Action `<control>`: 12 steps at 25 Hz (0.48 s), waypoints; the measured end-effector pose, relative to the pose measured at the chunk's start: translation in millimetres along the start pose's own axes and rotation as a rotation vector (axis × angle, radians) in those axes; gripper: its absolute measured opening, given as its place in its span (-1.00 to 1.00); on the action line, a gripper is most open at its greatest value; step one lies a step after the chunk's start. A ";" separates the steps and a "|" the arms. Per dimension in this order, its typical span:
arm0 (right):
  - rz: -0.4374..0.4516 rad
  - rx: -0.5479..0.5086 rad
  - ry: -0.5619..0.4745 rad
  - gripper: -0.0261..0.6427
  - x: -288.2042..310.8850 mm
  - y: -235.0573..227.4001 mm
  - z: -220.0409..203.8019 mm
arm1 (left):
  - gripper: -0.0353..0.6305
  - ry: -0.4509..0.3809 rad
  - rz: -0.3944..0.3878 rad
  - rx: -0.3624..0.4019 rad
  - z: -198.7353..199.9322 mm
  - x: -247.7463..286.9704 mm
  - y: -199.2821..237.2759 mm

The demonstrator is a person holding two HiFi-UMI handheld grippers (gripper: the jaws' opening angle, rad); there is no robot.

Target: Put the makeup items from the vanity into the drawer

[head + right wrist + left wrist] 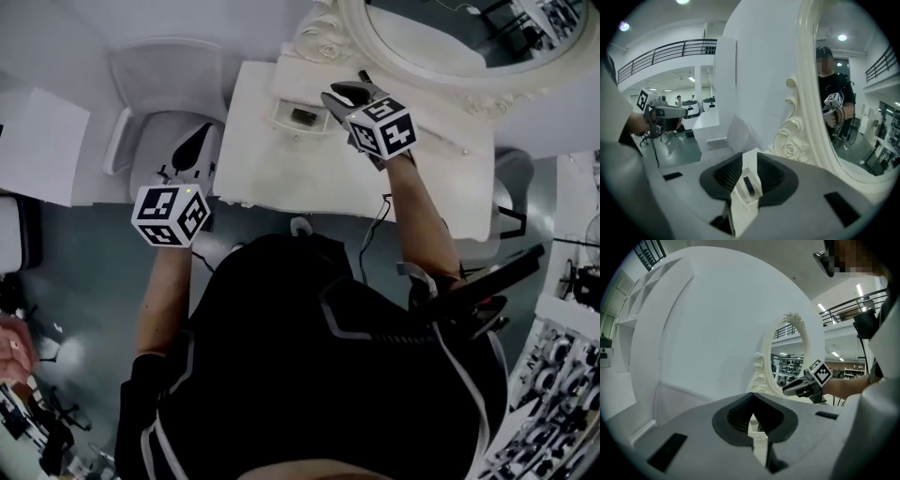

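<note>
On the white vanity top (281, 178) a small white drawer (281, 122) stands open beside the mirror's base. A small dark makeup item (303, 116) lies inside it. My right gripper (345, 92) hovers just right of the drawer. In the right gripper view its jaws (749, 159) stand apart, open. The drawer (740, 199) and the dark item (748, 186) show below, through the gap. My left gripper (192, 150) hangs left of the vanity, over the chair. In the left gripper view its tips (752, 397) meet, with nothing held.
An ornate oval mirror (422, 37) rises at the back of the vanity. A white chair (164, 84) stands at the vanity's left side. A cable (375, 225) hangs off the table's front edge. Shelves with clutter fill the lower right (553, 375).
</note>
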State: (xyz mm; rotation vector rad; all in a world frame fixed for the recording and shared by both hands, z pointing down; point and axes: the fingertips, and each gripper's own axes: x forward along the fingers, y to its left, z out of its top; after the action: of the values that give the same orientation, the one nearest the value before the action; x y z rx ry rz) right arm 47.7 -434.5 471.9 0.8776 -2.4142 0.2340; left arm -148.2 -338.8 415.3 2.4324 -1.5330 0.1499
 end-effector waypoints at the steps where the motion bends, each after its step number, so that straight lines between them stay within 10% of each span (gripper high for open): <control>1: -0.019 0.007 -0.030 -0.64 -9.9 1.6 8.6 | -0.88 -0.009 -0.015 -0.001 6.4 0.3 -0.7; 12: -0.190 0.044 -0.279 -0.84 -110.2 22.1 86.1 | -0.88 -0.121 -0.180 0.000 76.9 2.1 -28.2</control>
State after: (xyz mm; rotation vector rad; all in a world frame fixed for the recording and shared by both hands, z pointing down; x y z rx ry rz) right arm 65.2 -387.1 339.7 1.2217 -2.5628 0.0983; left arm -125.9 -350.2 337.3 2.6062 -1.3501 -0.0324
